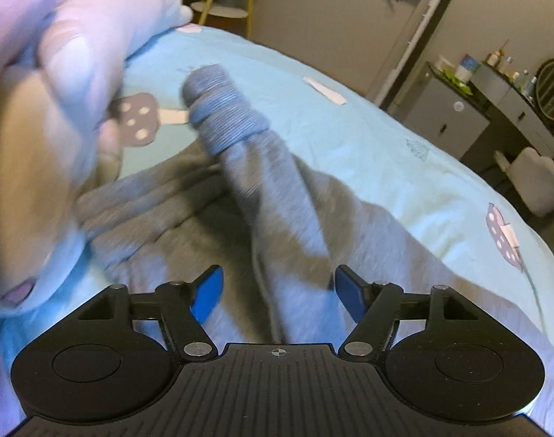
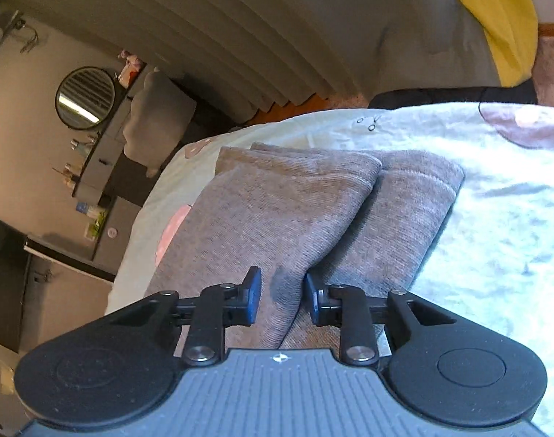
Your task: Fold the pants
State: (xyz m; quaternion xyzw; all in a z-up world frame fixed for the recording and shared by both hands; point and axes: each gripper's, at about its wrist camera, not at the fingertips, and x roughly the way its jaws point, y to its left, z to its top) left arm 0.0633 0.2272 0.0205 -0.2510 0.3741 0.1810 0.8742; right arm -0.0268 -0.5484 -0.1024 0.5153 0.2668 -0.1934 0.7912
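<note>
1. Sweatpants (image 1: pixel 277 196), grey knit, lie on a bed; in the left wrist view one leg rises in a bunched ridge toward a ribbed cuff (image 1: pixel 218 105), with loose cloth spread to either side.
2. The left gripper (image 1: pixel 277 291) has its blue pads well apart, straddling that ridge of fabric without pinching it, so it is released.
3. In the right wrist view the pants (image 2: pixel 277 211) show as two flat bands lying side by side, their squared ends toward the far edge of the bed. The right gripper (image 2: pixel 282 298) has its pads narrowed around the seam between the bands; fabric sits between them, but whether they truly clamp it I cannot tell.
4. Judged from this, the legs are laid together at one end while the other leg end is rumpled, so the fold is at an early-to-middle stage.
5. The next move likely calls for the left pads to close on the raised leg near the cuff, then carry it over evenly so the layers do not twist.
6. The bedsheet (image 1: pixel 349 138) is pale aqua with mushroom prints (image 1: pixel 138 118); a blurred white pillow or stuffed shape (image 1: pixel 76 47) crowds the left.
7. Around the room: a round mirror (image 2: pixel 85 97), a grey cabinet with bottles (image 1: pixel 455 109), pleated curtains (image 2: pixel 240 36), and a yellow cloth (image 2: pixel 495 18).
</note>
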